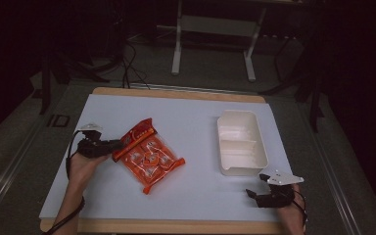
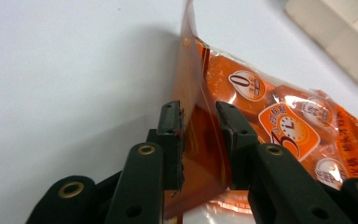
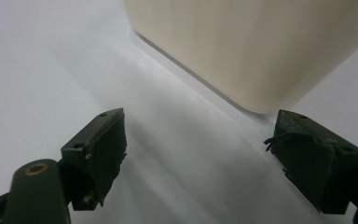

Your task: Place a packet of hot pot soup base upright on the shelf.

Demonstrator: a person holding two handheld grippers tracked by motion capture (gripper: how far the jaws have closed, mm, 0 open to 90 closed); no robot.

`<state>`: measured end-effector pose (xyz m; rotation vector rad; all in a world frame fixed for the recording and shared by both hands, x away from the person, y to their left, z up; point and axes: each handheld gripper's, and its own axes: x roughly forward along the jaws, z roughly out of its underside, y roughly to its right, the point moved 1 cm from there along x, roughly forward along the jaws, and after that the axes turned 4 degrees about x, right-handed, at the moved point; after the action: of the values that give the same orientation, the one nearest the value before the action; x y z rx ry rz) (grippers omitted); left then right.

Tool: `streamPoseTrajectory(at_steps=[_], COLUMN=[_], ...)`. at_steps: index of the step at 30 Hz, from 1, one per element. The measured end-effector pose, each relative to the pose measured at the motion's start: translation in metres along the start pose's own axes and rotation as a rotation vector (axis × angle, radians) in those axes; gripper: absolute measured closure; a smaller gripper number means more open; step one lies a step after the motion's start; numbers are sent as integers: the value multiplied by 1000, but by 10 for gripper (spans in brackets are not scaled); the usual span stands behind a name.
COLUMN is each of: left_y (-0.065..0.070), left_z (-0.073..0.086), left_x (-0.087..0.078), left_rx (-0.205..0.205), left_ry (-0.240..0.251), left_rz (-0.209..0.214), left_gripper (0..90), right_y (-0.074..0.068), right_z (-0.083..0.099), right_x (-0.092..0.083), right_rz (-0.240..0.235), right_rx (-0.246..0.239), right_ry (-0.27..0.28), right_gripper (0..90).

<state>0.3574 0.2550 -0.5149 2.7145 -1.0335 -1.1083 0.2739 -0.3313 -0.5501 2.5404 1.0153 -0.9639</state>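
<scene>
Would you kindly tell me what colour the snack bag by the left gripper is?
The snack bag is orange with white round labels; the left gripper view shows it best.

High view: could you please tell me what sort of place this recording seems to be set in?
Probably a lab or workshop set up for recording: a white-topped table on a grey floor, cables trailing behind it, and a metal stand in dim surroundings.

The high view looks forward and down over the whole tabletop (image 1: 196,196). The left hand-held gripper (image 2: 199,140) carries a camera that looks along its jaws, close on the orange packet (image 2: 279,126). The right hand-held gripper (image 3: 200,158) has a camera close before the cream tray (image 3: 242,51). All views share the tabletop.
</scene>
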Motion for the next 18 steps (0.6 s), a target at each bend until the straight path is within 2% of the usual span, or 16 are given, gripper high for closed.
streamPoseTrajectory(at_steps=[2, 9, 11, 18], left_y=[3, 8, 10, 11], left_z=[-6, -19, -23, -35], left_x=[8, 22, 25, 33], left_rx=[20, 45, 55, 75], left_ry=[-30, -74, -94, -159], left_rz=[-4, -41, -32, -75], left_gripper=[718, 711, 746, 778], right_y=[0, -1, -1, -1], right_z=[0, 0, 0, 0], right_x=[0, 0, 0, 0], right_rz=[-1, -7, -9, -12], right_rx=[-4, -10, -12, -17], right_ry=[1, 0, -1, -5], right_gripper=[175, 176, 175, 176])
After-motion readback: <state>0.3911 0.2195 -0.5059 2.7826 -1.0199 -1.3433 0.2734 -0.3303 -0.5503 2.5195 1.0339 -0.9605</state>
